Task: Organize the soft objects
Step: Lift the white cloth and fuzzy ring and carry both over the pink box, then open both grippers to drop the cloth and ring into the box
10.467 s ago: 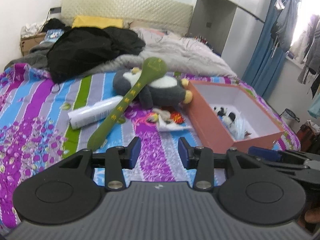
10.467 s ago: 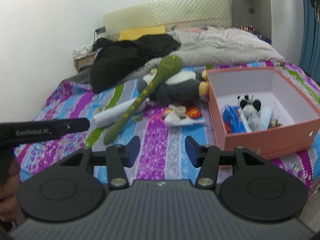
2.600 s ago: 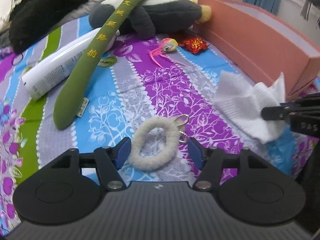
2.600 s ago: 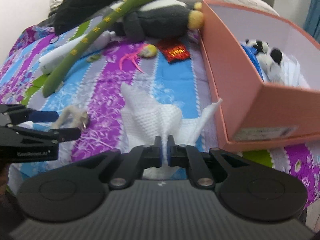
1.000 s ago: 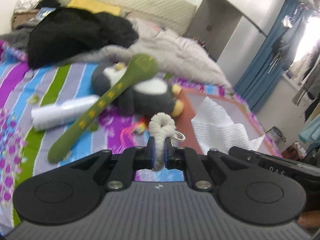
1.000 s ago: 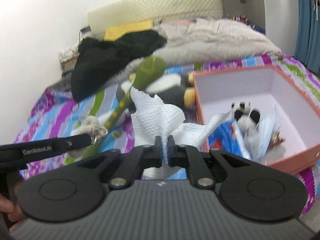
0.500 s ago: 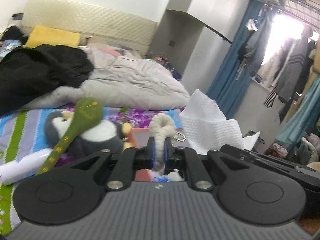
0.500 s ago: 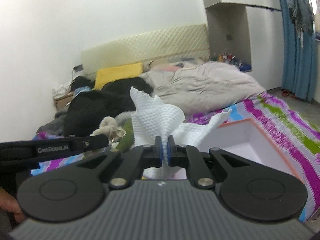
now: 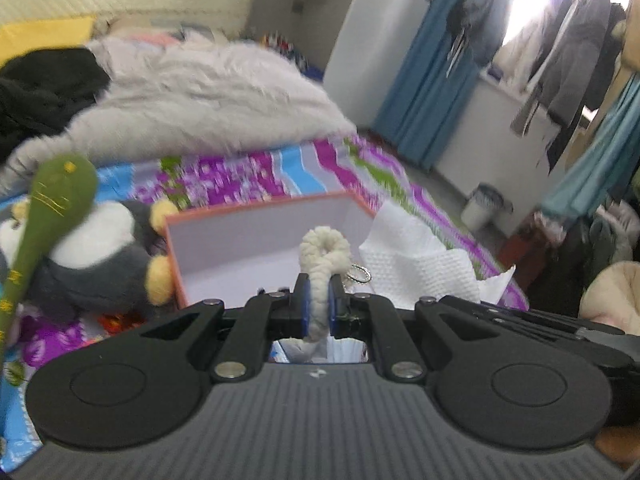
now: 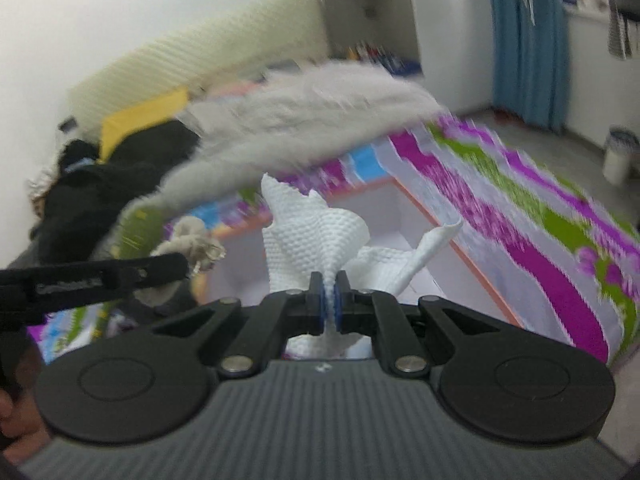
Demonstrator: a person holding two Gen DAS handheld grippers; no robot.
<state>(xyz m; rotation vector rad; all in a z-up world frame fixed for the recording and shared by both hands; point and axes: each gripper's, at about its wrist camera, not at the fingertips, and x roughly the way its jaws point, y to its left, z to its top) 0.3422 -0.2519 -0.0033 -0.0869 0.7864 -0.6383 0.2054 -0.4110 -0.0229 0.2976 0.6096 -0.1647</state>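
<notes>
— Both tongs have swung from the bed to above the box (image 9: 256, 240). My left tongs (image 9: 316, 307) clench the loop (image 9: 323, 254), the right tongs (image 10: 329, 307) the tissue (image 10: 316, 236).

— Risk?

— Released too early, the tissue may drift past the rim; the loop's keyring may snag.

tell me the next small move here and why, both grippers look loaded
Probably ease both hands forward and down over the orange box, then let go. The left gripper is shut on the fluffy ring and the right gripper on the white cloth, with the box's open white interior just ahead of both.
</notes>
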